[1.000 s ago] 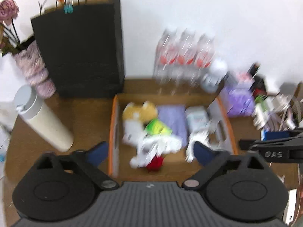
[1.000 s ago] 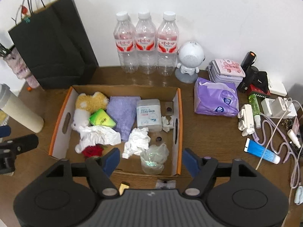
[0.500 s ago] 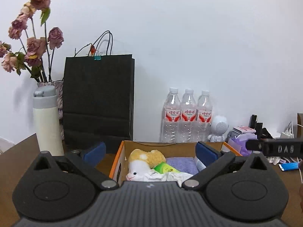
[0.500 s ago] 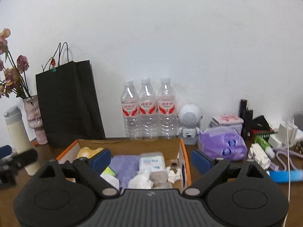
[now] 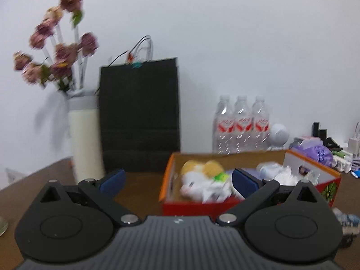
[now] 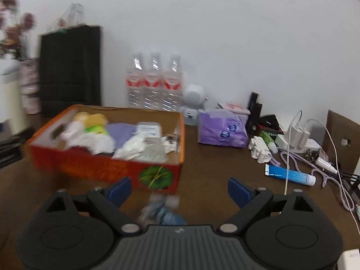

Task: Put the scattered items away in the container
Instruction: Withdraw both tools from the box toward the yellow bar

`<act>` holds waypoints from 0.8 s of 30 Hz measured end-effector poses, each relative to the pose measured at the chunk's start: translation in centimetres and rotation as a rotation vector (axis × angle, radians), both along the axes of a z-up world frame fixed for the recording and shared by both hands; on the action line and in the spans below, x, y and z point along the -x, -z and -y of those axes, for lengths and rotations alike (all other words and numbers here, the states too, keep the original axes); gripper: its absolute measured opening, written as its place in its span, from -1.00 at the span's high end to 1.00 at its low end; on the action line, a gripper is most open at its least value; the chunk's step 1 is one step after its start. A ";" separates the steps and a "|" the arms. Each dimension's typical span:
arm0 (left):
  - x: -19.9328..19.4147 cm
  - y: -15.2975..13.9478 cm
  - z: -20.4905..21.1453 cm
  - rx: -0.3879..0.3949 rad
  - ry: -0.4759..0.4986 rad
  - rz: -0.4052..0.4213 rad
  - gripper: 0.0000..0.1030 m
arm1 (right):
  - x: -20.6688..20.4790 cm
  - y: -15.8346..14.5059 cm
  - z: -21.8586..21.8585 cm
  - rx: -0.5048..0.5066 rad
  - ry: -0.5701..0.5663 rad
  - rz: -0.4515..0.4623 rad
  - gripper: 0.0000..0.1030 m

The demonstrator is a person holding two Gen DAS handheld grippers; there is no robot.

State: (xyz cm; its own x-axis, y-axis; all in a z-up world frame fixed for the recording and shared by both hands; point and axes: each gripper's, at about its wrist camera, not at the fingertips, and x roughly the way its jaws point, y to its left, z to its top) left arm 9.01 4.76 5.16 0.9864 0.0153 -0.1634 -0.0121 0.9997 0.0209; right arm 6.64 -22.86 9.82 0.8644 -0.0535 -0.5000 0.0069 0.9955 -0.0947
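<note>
A red and orange cardboard box (image 5: 191,207) (image 6: 90,164) stands on the brown table, holding a plush toy (image 5: 198,175), a purple cloth (image 6: 121,130), crumpled tissues (image 6: 132,145) and a wipes pack. My left gripper (image 5: 178,180) is open and empty, low and level, facing the box's near left corner. My right gripper (image 6: 178,191) is open just off the box's front right corner. A small crumpled blue and white wrapper (image 6: 162,211) (image 5: 345,219) lies on the table between and just behind its fingers, blurred, with the pads apart from it.
A black paper bag (image 5: 139,117), a cream flask (image 5: 84,135) and dried flowers (image 5: 56,51) stand at the back left. Three water bottles (image 6: 154,85) and a white speaker (image 6: 194,96) line the wall. A purple pack (image 6: 221,130), blue tube (image 6: 290,175), chargers and cables crowd the right.
Both grippers have dropped from above the box to near table level and tipped up from looking down into it. The right one now sits further right, with the wrapper between its fingers.
</note>
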 end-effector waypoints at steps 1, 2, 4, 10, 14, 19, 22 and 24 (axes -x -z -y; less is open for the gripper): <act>1.5 -0.3 0.1 0.010 -0.003 0.015 -1.00 | 1.9 0.1 0.1 -0.026 -0.030 0.023 -0.81; 3.2 -0.6 0.2 0.013 -0.011 0.020 -1.00 | 3.4 0.2 0.3 -0.049 -0.050 0.038 -0.82; 7.2 -1.4 0.8 0.013 -0.007 -0.002 -1.00 | 6.5 0.9 0.4 -0.108 -0.101 0.070 -0.85; 20.4 -0.7 3.0 0.080 0.062 -0.050 -1.00 | 14.2 3.1 -0.1 -0.143 -0.143 0.181 -0.86; 26.5 1.0 3.4 0.100 0.069 -0.028 -1.00 | 20.2 5.4 0.5 -0.206 -0.128 0.229 -0.94; 28.2 1.5 2.7 0.125 0.078 -0.015 -1.00 | 25.0 7.2 0.2 -0.152 -0.112 0.232 -0.94; 27.0 1.3 2.8 0.120 0.082 -0.027 -1.00 | 24.8 7.3 0.1 -0.172 -0.112 0.205 -0.93; 25.9 0.9 3.1 0.107 0.097 -0.036 -1.00 | 23.9 7.2 0.0 -0.154 -0.104 0.196 -0.91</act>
